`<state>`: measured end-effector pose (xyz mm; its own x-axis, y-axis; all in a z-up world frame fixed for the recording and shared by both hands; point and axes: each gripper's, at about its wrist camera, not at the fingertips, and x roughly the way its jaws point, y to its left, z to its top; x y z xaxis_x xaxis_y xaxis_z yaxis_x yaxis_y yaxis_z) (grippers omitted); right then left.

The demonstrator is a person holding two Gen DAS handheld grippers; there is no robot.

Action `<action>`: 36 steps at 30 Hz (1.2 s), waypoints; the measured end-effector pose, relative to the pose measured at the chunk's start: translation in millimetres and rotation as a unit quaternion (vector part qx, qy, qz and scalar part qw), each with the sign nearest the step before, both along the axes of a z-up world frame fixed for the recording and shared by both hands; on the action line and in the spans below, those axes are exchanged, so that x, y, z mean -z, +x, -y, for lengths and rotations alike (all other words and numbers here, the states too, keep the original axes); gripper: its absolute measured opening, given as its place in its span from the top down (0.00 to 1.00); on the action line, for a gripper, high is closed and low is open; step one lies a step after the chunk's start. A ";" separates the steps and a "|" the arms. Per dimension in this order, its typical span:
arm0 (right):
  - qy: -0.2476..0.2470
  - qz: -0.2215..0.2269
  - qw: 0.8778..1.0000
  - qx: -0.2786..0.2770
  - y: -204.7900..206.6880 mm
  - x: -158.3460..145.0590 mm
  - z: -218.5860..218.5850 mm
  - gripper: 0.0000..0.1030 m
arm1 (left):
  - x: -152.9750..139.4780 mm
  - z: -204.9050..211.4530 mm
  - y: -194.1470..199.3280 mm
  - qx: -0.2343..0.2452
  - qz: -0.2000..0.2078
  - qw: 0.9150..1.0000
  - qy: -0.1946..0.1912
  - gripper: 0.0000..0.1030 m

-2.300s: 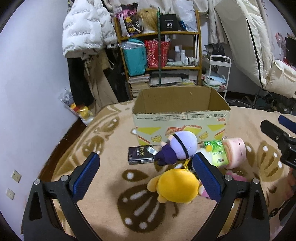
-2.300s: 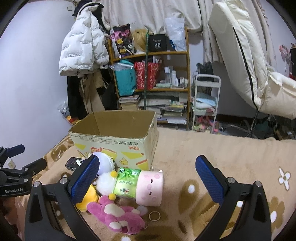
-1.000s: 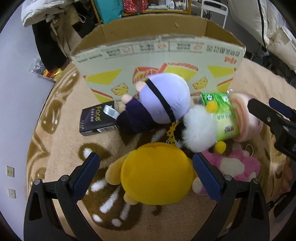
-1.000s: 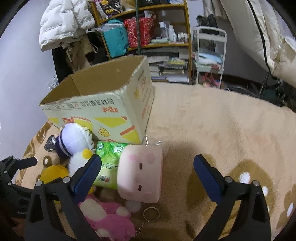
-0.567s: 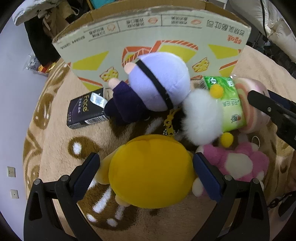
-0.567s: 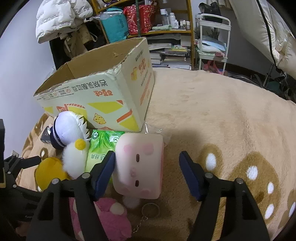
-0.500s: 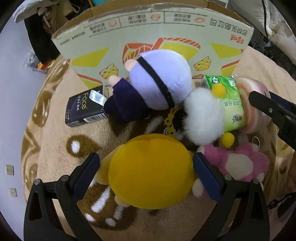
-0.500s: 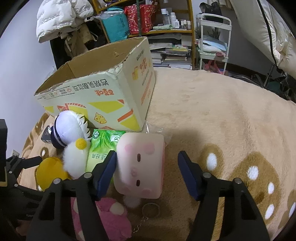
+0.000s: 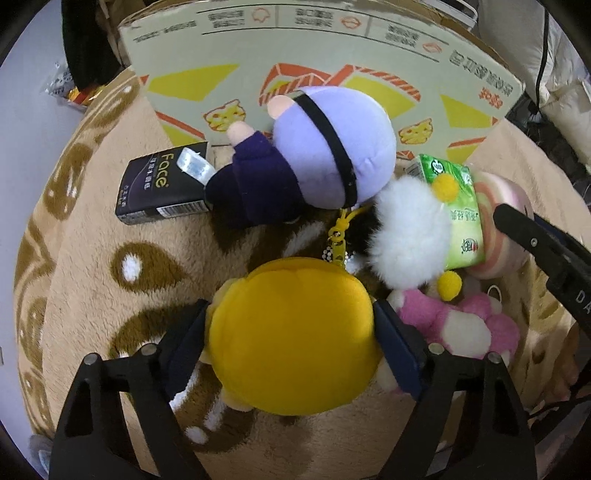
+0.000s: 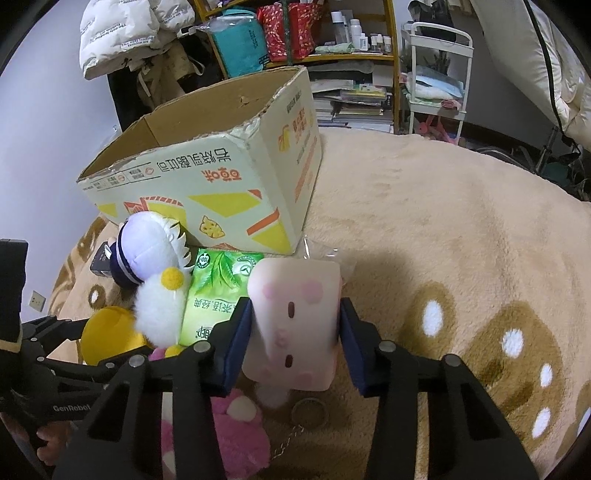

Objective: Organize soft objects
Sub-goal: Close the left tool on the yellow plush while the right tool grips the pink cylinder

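Note:
My left gripper point(image 9: 291, 343) is shut on the yellow plush point(image 9: 291, 332), its blue pads pressing both sides. My right gripper point(image 10: 295, 336) is shut on the pink pig cube plush point(image 10: 295, 325). Behind them stands an open cardboard box point(image 10: 229, 184), also in the left wrist view point(image 9: 317, 48). A purple-headed doll point(image 9: 325, 144) lies against the box. A white fluffy plush point(image 9: 410, 247), a green tissue pack point(image 9: 458, 218) and a pink plush point(image 9: 461, 325) lie between the two grippers.
A black "Face" carton point(image 9: 162, 192) lies left of the purple doll. A beige patterned rug point(image 10: 461, 229) covers the floor. A shelf point(image 10: 332, 37), a hanging white jacket point(image 10: 122, 33) and a white cart point(image 10: 436, 66) stand behind the box.
Both grippers moved down and forward onto the toys and closed: the left on the yellow plush, the right on the pink cube plush.

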<state>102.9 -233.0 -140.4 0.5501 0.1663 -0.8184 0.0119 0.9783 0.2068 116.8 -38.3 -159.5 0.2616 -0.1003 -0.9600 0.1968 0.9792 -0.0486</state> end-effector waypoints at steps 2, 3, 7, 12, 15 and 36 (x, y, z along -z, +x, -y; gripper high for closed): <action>0.002 0.000 1.000 -0.001 0.2 -0.4 0.5 0.57 | -1.0 -4.9 -0.5 -0.008 0.000 1.000 -0.009 0.20; 0.003 0.000 1.000 -0.001 -0.2 -0.5 0.5 0.57 | -1.8 -7.3 -0.7 -0.011 0.000 1.000 -0.012 0.20; 0.004 0.002 1.000 -0.003 -2.5 -2.2 -0.3 0.59 | -3.7 -19.4 0.8 -0.025 0.009 1.000 -0.007 0.19; 0.002 0.004 1.000 -0.002 -5.4 -5.1 -1.4 0.59 | -10.9 -29.6 -2.3 -0.039 0.018 0.999 0.000 0.19; -0.002 0.006 1.000 -0.001 -6.6 -6.8 -2.7 0.59 | -16.6 -39.0 -3.5 -0.043 0.027 0.999 0.000 0.19; 0.005 0.081 0.997 0.008 -28.4 -38.6 1.2 0.63 | -59.2 -39.6 -31.9 -0.070 0.124 0.990 -0.003 0.19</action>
